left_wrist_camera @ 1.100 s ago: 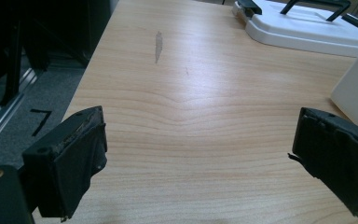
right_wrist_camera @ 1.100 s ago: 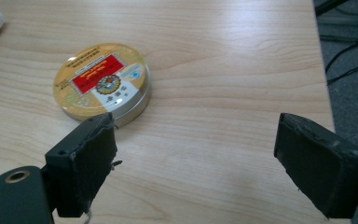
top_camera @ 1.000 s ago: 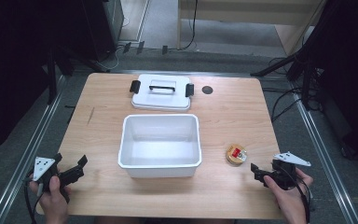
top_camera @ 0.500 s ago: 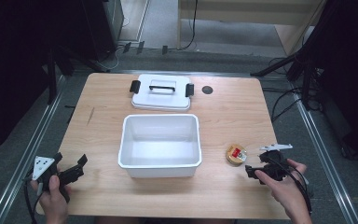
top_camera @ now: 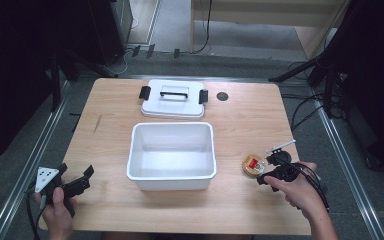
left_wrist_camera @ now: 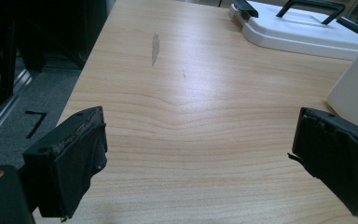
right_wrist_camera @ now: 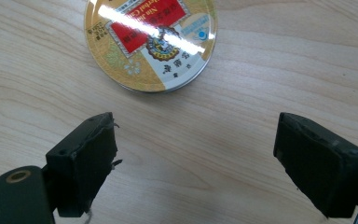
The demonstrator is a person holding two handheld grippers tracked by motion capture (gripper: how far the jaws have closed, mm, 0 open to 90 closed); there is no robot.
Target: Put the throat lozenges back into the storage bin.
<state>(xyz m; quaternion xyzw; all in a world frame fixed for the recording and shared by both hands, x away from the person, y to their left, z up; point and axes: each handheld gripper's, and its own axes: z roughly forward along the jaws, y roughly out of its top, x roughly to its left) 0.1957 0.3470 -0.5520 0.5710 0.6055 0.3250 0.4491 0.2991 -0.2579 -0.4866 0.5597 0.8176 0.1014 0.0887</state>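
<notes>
right tool lined up on the round tin, jaws wide

the counter (top_camera: pixel 115 125) takes up the middle of the high view, a pale wooden top. at its centre stands an open white bin (top_camera: pixel 172 155), empty as far as can be seen, and above it in the frame lies the bin's white lid (top_camera: pixel 173 99) with black handle and clips, flat and apart from the bin.

the round tin (top_camera: pixel 254 165) lies flat on the counter at the right of centre, just beside the bin's right wall but not touching it. being round, it has no long axis to match.

the right tool (top_camera: pixel 272 169) sits just right of the tin in the high view. in the right gripper view the tin (right_wrist_camera: pixel 151 41) is at the upper middle, ahead of the jaws and slightly left of their centre line; the jaws stand apart with only bare wood between them, gripping nothing.

the left tool (top_camera: pixel 77 182) rests at the lower left of the high view, far from the tin, its jaws spread and empty.

judging by this, the right hand is much the nearer, and a short push forward should bring the tin between the jaws.
</notes>
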